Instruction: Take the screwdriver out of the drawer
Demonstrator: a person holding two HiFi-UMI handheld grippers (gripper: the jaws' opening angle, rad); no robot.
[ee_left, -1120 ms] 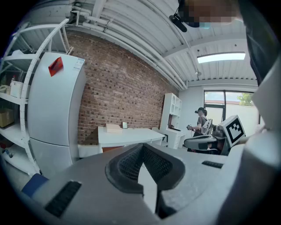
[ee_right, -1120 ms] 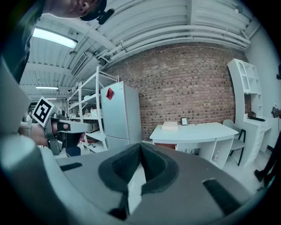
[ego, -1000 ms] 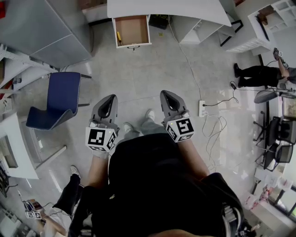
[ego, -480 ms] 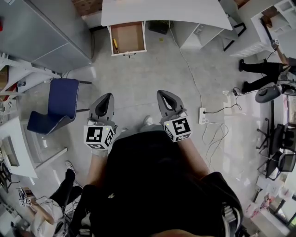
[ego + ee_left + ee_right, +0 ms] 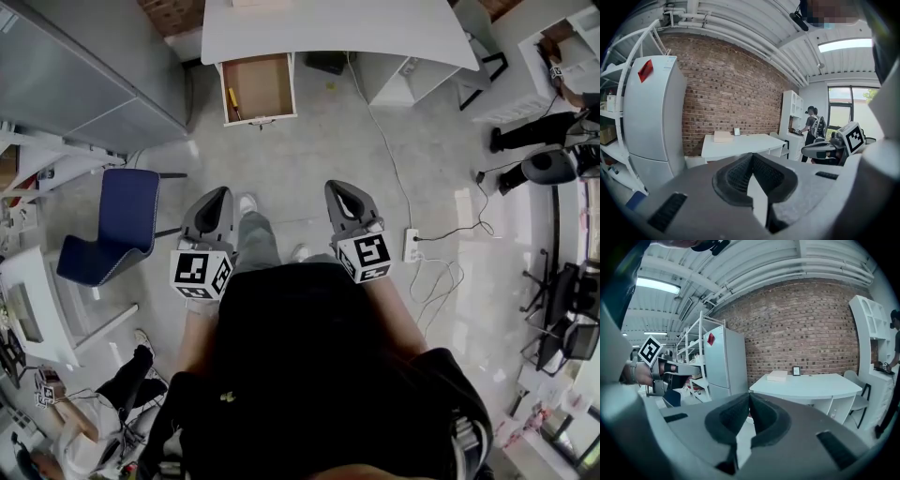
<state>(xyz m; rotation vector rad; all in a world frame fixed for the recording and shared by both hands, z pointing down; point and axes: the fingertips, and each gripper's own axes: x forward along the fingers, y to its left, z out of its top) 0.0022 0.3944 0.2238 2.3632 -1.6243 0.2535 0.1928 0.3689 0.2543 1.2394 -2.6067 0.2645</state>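
Head view: screwdriver (image 5: 232,97) lies along the drawer's (image 5: 260,119) left wall, well ahead, nearer left gripper (image 5: 216,197) than right gripper (image 5: 339,189). Both closed, empty.

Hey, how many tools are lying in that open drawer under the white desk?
1. A yellow-handled screwdriver lies along the left wall of the drawer, as the head view shows it. The rest looks bare, though something small could escape notice.

The drawer (image 5: 260,89) juts out from under the worktop (image 5: 328,28), and the screwdriver (image 5: 232,97) lies in it along its left wall. The refrigerator (image 5: 84,84) stands left of the worktop, with the chair (image 5: 108,225) nearer (on the floor (image 5: 309,150), left of the left claw (image 5: 217,195)).
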